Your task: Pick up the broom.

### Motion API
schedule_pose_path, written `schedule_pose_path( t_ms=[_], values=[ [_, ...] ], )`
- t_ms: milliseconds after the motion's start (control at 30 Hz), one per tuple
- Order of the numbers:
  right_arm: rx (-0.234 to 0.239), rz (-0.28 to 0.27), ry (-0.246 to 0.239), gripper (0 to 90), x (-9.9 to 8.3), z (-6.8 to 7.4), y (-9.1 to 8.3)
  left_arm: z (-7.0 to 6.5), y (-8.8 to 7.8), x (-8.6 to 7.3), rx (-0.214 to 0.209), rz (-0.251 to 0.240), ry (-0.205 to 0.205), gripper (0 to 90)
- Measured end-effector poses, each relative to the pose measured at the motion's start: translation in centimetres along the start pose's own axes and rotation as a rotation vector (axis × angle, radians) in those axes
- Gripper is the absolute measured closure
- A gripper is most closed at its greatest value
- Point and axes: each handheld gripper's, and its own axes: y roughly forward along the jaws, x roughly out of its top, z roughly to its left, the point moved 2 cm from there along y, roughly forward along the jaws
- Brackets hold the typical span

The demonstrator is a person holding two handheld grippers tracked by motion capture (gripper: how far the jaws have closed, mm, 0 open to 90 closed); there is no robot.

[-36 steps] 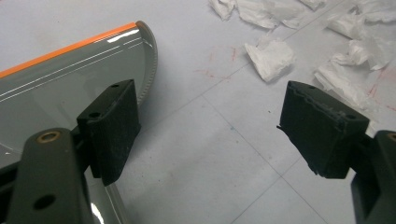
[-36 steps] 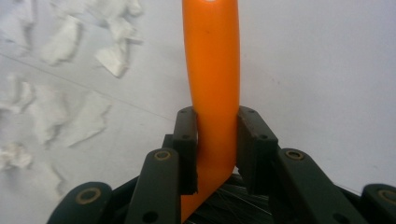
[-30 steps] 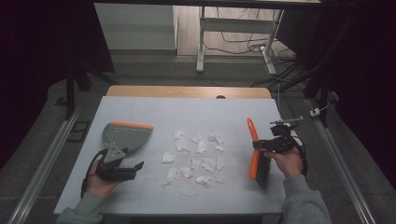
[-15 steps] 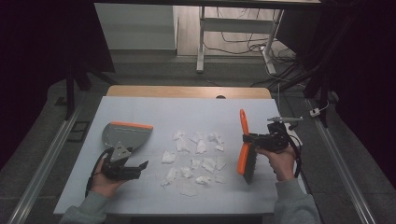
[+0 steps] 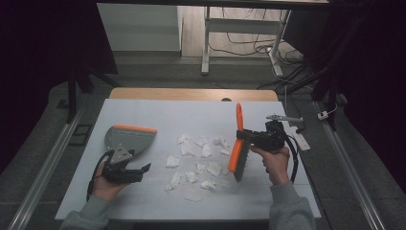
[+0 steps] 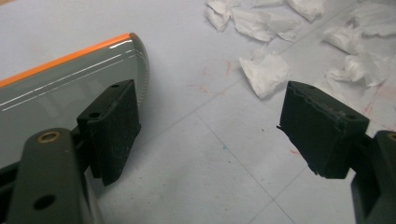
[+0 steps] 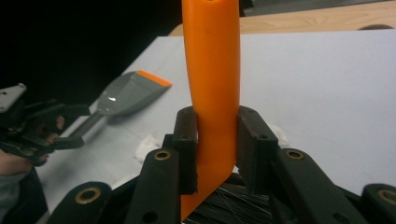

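My right gripper [image 5: 245, 137] [image 7: 215, 149] is shut on the handle of an orange brush [image 5: 236, 148] [image 7: 212, 70], just right of the scraps. The brush's dark bristles point down toward the table. Several torn white paper scraps [image 5: 198, 158] [image 6: 266, 72] lie scattered mid-table. A grey dustpan [image 5: 129, 138] [image 6: 56, 88] [image 7: 128, 93] with an orange lip lies flat at the left. My left gripper [image 5: 142, 172] [image 6: 210, 126] rests low beside the dustpan's handle end. Its jaws stand wide apart, and between them is bare table.
A white sheet [image 5: 158, 115] covers the wooden table [image 5: 191, 94]. Metal rails [image 5: 48, 167] run along both sides on the floor. A white frame leg [image 5: 206, 43] and cables [image 5: 253, 45] lie beyond the far edge.
My right gripper has carried the brush leftward toward the paper scraps and slightly upward. The left gripper and the dustpan have stayed put.
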Motion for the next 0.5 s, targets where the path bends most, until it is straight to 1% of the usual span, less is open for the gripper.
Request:
schedule_pose_path(
  t_ms=[100,167,200,333,400,500],
  values=[
    [-0.008,-0.033,-0.010,71.2,0.4,0.4,0.0,0.0,-0.1,0.3,0.005,-0.005,0.000,20.7],
    [-0.017,-0.042,-0.012,71.2,0.3,0.3,0.2,0.0,0.0,0.5,0.004,-0.003,0.000,20.7],
    [-0.013,-0.040,-0.006,71.2,0.3,0.3,0.3,0.0,0.1,0.5,0.004,-0.003,0.001,20.7],
    [-0.020,-0.056,0.011,71.2,0.2,0.0,0.7,-0.4,0.3,1.0,-0.014,-0.002,-0.002,20.7],
    [-0.022,-0.069,0.022,71.2,0.2,0.0,0.8,-0.8,0.5,1.5,-0.028,-0.008,0.002,20.7],
    [-0.018,-0.086,0.024,71.2,0.1,0.3,0.9,-1.6,0.9,2.5,-0.055,-0.022,0.004,20.8]
  ],
)
